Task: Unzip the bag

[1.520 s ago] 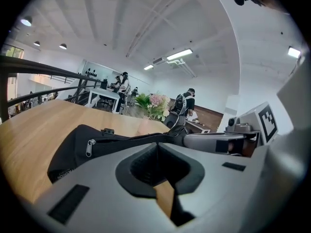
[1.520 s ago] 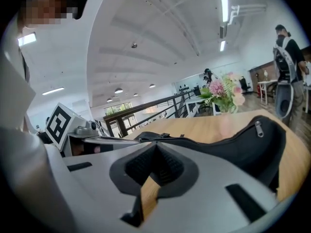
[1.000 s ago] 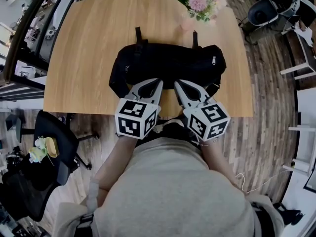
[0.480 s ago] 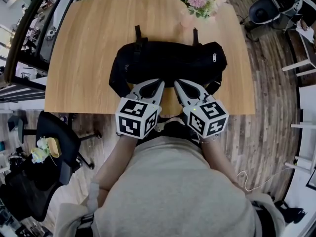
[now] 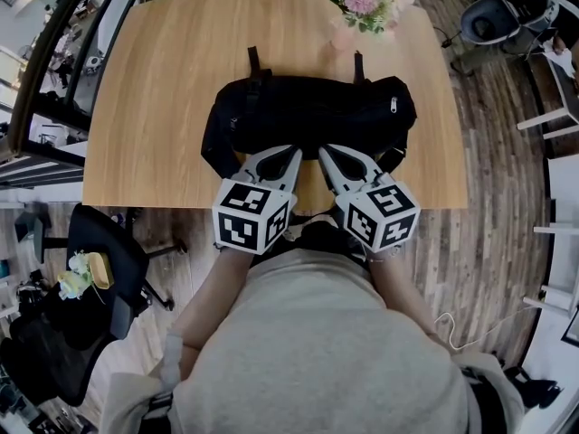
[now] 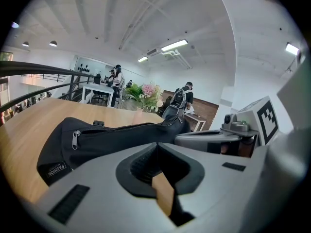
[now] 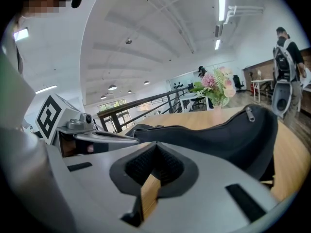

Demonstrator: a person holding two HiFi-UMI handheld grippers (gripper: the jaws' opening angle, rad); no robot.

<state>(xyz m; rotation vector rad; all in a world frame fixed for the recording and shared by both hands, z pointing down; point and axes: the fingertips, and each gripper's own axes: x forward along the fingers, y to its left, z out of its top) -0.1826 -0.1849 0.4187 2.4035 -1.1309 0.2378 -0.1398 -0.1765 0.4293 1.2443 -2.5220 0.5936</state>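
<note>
A black zip bag [image 5: 308, 116] lies across the middle of the wooden table [image 5: 154, 107], closed, with a metal zipper pull [image 5: 392, 108] near its right end. Both grippers hover side by side at the table's near edge, just short of the bag. My left gripper [image 5: 289, 153] is shut with nothing in it, and so is my right gripper [image 5: 325, 154]. In the left gripper view the bag [image 6: 112, 137] stretches ahead, and a zipper pull [image 6: 75, 139] hangs at its left end beyond the closed jaws. The right gripper view shows the bag [image 7: 214, 135] and a pull [image 7: 249, 113] at its right.
A vase of pink flowers [image 5: 362, 3] stands at the table's far edge behind the bag. A black chair [image 5: 99, 251] sits on the floor to the left. People stand in the room beyond the table [image 6: 183, 98].
</note>
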